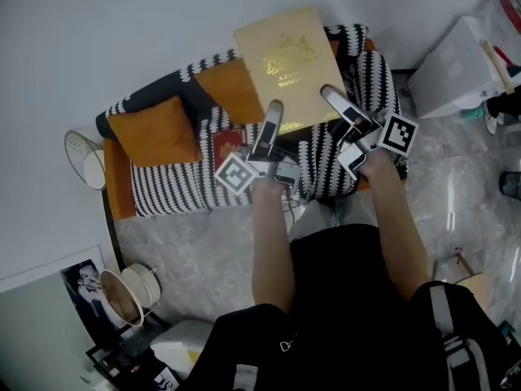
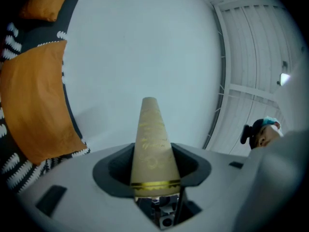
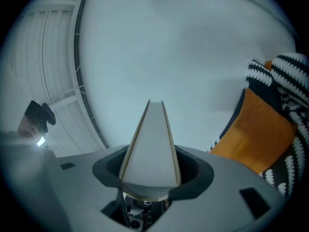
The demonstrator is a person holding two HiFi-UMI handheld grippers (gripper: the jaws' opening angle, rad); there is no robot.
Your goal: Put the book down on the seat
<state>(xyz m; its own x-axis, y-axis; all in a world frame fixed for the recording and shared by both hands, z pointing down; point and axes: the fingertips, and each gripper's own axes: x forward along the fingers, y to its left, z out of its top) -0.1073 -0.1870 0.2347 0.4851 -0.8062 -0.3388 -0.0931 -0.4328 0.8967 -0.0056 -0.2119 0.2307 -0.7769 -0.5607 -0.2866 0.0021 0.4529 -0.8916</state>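
Book (image 1: 286,55) looks stiff, hefty hardcover | L gripper (image 1: 272,112) & R gripper (image 1: 330,96) pinching its 6 o'clock edge | 2-pt hold suits

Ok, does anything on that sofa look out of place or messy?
Nothing spilled or damaged. The gold book is held tilted above the sofa by the left gripper and right gripper, and a small red book lies on the striped throw.

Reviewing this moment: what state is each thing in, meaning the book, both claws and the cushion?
book: closed, held up over the seat, not yet laid down.
left claw: shut on the book's spine edge.
right claw: shut on the book's page edge.
orange cushion: resting at the seat's left end, apart from the book.
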